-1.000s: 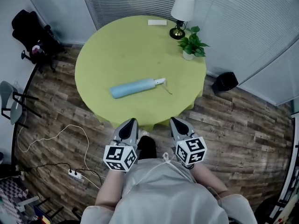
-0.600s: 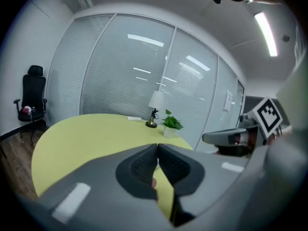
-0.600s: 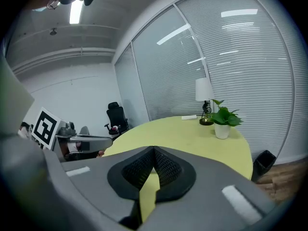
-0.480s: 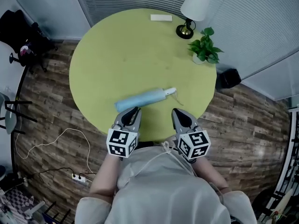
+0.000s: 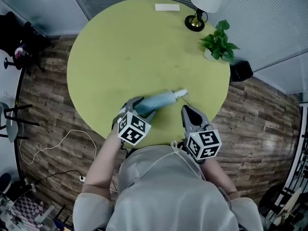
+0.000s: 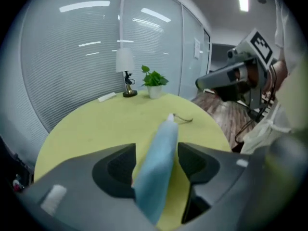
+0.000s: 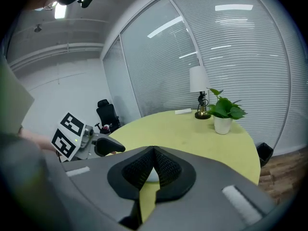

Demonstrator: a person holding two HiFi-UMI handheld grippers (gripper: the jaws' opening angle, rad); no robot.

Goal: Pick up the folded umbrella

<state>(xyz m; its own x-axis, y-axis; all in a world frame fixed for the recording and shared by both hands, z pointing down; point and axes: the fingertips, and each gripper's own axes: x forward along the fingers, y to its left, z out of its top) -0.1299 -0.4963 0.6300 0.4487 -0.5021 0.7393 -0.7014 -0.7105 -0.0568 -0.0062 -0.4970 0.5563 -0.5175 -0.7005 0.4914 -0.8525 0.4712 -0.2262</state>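
Your left tongs have just been opening and stand apart around the folded umbrella, which lies on the desk near your edge. Your right tongs are pressed together, nearby.

Loose pale grey short-sleeved top; white cord knotted at the chest. Left gripper and right gripper: grey shells, dark textured pads, white cubes printed with black squares. Left jaws have just been opening, the folded umbrella between them
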